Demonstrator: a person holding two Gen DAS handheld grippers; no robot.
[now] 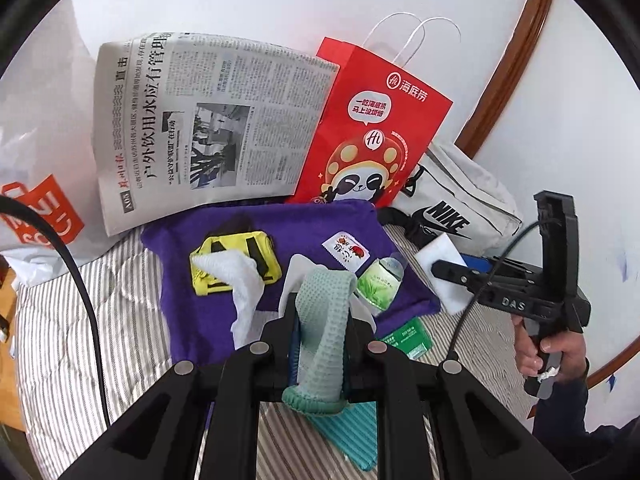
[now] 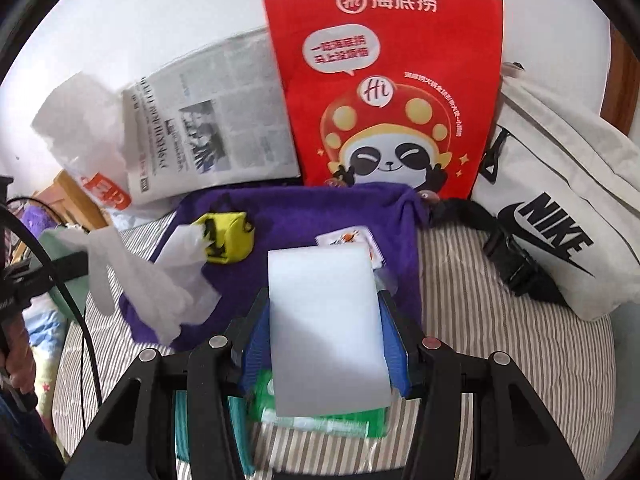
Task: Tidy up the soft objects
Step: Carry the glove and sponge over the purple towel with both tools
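Note:
My left gripper (image 1: 322, 316) is shut on a pale green waffle-knit cloth (image 1: 324, 332), which hangs in a loop over its jaws with white tissue behind it. My right gripper (image 2: 324, 300) is shut on a white sponge block (image 2: 326, 328), pressed between its blue pads. In the left wrist view that gripper (image 1: 448, 266) and sponge (image 1: 434, 250) hover at the right over the bed. A purple towel (image 1: 304, 224) below carries a yellow pouch (image 1: 236, 256), a crumpled white tissue (image 1: 240, 280), a small sachet (image 1: 346, 250) and a green bottle (image 1: 378, 280).
A red paper bag (image 2: 384, 80), a newspaper (image 1: 208, 120) and a white Nike bag (image 2: 560, 216) lean against the wall. A plastic bag with an orange logo (image 1: 40, 208) lies left. A green tissue pack (image 2: 320, 424) and a teal cloth (image 1: 352, 436) rest on the striped sheet (image 2: 500, 320).

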